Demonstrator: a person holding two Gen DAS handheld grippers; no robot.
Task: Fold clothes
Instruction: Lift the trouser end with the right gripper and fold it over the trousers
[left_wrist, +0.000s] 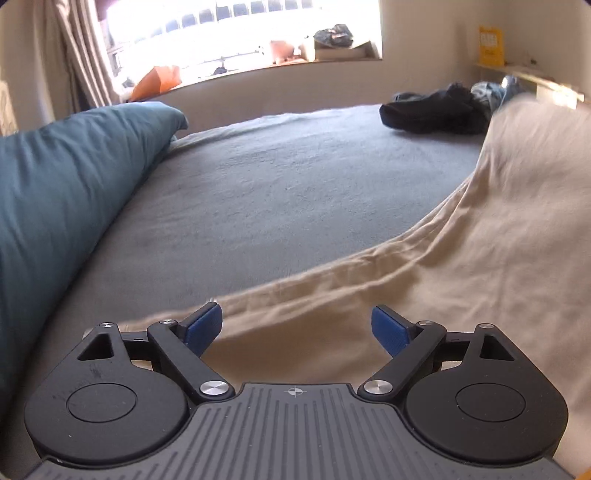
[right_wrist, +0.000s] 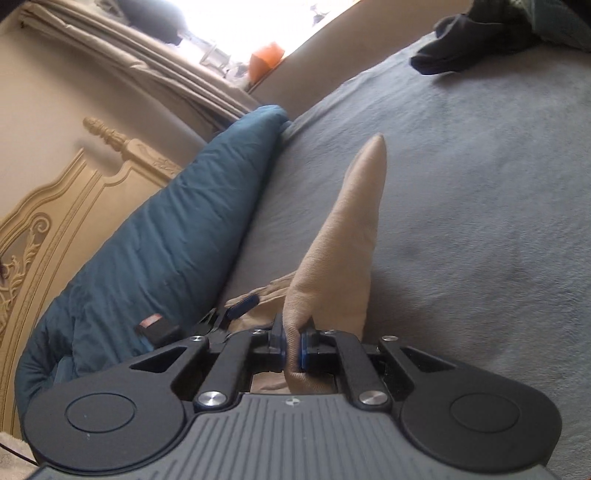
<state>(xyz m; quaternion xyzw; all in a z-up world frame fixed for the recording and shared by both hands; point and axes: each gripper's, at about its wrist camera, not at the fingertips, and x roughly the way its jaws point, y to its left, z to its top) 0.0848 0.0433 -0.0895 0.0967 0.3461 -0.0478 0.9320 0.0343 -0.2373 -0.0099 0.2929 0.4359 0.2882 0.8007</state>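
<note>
A beige garment (left_wrist: 443, 258) lies across the near part of the grey bed, and its right side rises off the sheet, blurred. My left gripper (left_wrist: 297, 325) is open just above the garment's near edge, blue pads wide apart with only cloth below them. In the right wrist view my right gripper (right_wrist: 292, 347) is shut on a fold of the same beige garment (right_wrist: 343, 229), which stands up from the pads in a tapering peak. A blue pad of the left gripper (right_wrist: 242, 306) shows low beside the cloth.
The grey bed sheet (left_wrist: 277, 184) stretches toward a window sill. A teal pillow (left_wrist: 66, 184) lies along the left, against a carved cream headboard (right_wrist: 55, 221). A pile of dark clothes (left_wrist: 432, 110) sits at the far right. A yellow book (left_wrist: 490, 46) stands on a shelf.
</note>
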